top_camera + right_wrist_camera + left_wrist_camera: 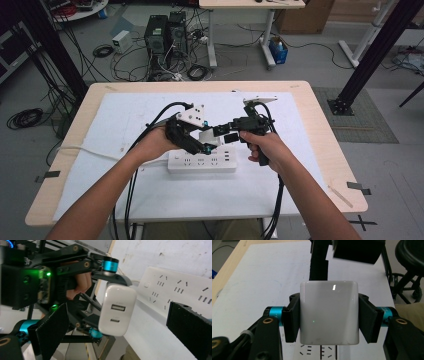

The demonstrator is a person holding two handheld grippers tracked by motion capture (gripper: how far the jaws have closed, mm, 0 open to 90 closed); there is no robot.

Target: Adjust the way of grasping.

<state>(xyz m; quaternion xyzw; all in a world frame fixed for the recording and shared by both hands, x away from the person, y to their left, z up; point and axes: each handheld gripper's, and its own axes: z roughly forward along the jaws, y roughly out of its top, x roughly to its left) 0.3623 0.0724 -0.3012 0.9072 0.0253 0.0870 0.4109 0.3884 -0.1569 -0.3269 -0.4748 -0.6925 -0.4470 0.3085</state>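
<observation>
A: Left gripper (328, 315) has its pads clamped on the two flat sides of the white charger block (329, 315). Block hangs just above the white power strip (202, 161), roughly over the middle of it, near centre of the table (320, 125). In the left gripper view, socket slots show directly under the block's lower edge.

B: And the right one?

A: Right gripper (120, 332) comes in from the right, jaws apart, nothing between the pads. Its own view looks straight at the charger's port face, two ports, one above the other. The block sits in the gap but neither pad touches it.

B: So plugging in, or a handover?

A: My reading is either a handover or a steadying grip before the plug goes down. Prongs are hidden in every picture, so I can't tell how they line up with the slots.

B: What makes it go well?

A: Keep the left clamp firm and the block square to the strip. If the right takes it, close on faces the left pads don't cover, and only release the left once the right is seated. Then lower straight down; a tilt would likely jam the prongs or skid the strip on the white mat (125, 115).
</observation>
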